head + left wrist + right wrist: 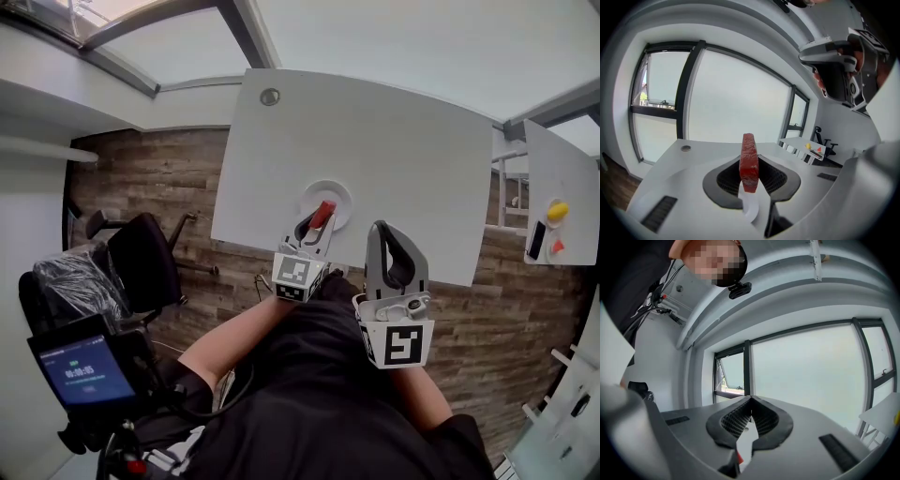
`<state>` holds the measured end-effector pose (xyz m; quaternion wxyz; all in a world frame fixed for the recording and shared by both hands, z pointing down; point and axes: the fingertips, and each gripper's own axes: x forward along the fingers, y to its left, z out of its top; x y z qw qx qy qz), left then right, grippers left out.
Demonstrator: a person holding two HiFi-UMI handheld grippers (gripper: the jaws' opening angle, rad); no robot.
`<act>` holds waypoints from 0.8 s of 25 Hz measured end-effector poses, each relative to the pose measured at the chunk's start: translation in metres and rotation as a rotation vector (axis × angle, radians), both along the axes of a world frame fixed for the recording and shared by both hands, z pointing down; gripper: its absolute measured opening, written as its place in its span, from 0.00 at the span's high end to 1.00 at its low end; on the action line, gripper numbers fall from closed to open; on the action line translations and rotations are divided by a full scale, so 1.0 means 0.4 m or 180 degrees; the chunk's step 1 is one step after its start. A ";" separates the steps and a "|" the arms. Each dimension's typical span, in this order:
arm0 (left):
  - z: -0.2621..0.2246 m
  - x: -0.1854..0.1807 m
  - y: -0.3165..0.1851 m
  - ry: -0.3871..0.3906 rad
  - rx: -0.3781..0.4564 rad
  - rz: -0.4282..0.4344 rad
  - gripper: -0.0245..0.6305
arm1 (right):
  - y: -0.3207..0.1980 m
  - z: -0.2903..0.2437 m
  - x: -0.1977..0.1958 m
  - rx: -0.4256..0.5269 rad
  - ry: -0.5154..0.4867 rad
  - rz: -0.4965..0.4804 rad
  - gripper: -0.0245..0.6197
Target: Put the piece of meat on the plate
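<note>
Left gripper (750,174), jaws narrowly parted, pinching piece of meat (749,159) upright above plate (343,194); right gripper (750,405) hanging closed, empty. Risk: meat toppling past near rim if releasing early.

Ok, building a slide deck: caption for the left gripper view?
Left tool shut on an upright red piece of meat, white table and big windows beyond.

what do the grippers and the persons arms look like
Both the left gripper and right gripper have light grey curved jaws lined with dark ribbed pads, each carrying a white cube with black square markers. The person wears a black short-sleeved top.
</note>
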<state>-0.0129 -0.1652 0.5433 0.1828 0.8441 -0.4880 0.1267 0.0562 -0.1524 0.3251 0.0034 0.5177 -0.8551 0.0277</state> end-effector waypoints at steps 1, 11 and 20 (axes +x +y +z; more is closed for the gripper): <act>0.012 0.008 -0.003 -0.0041 -0.0014 0.0029 0.82 | -0.003 0.003 0.006 -0.0005 -0.0002 0.0007 0.95; 0.131 0.002 -0.004 -0.0284 -0.0230 0.0178 0.82 | 0.003 0.025 0.021 -0.0060 0.0012 0.0077 0.95; 0.213 -0.024 -0.018 -0.0359 -0.0409 0.0198 0.82 | 0.017 -0.006 0.003 -0.0001 0.0036 0.0137 0.95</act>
